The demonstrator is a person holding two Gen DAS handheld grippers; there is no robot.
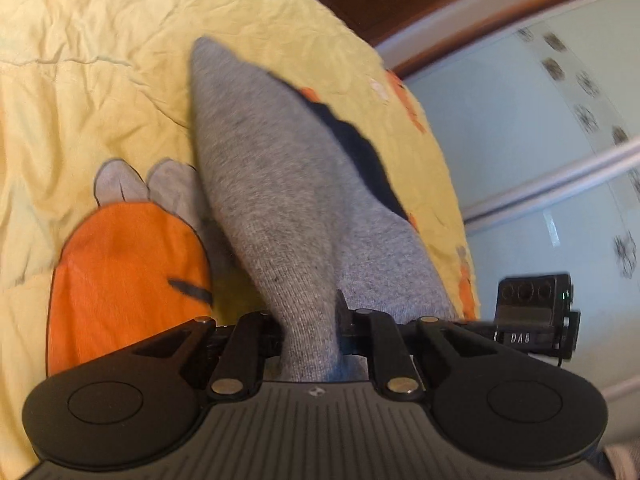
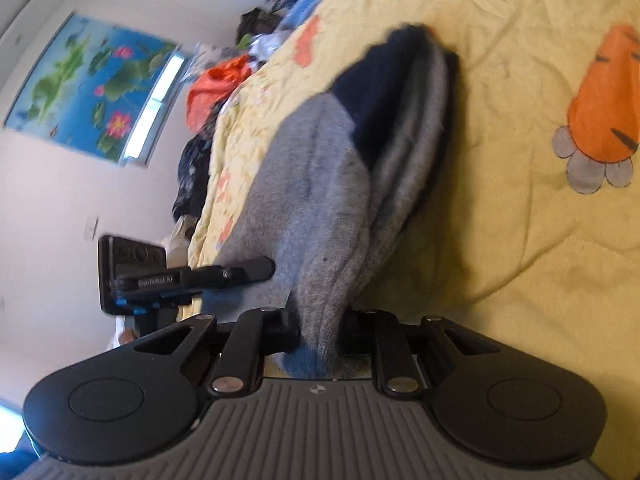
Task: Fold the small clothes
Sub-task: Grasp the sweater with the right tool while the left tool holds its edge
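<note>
Left hand-held gripper (image 1: 310, 336): closed tight on one end of the grey sock (image 1: 276, 200), knit bunched between its fingers. Sock stretched away from the near edge toward the far side, tapering to a point, lifted over the yellow bedspread (image 1: 100, 80). Dark navy patch (image 1: 360, 152) along the sock's right edge. Orange cartoon print (image 1: 128, 280) on the bedspread just left of the sock, near the gripper. Pale sliding wardrobe door (image 1: 540, 140) at far right, beyond the bed's edge.

Right hand-held gripper (image 2: 320, 340): likewise clamped shut on grey sock (image 2: 320, 200) fabric, layers gathered between its fingers. From here, sock seen as doubled layers running to the far side, navy section (image 2: 384, 92) at the far end, a little above the yellow bedspread (image 2: 520, 240). Orange cartoon print (image 2: 604, 104) well to the right on the bedspread. Pile of mixed clothes (image 2: 224, 80) at the far left edge of the bed. Lotus poster (image 2: 92, 88) on the white wall at left. Motion blur in both views; exact contact between sock and bedspread unclear.
</note>
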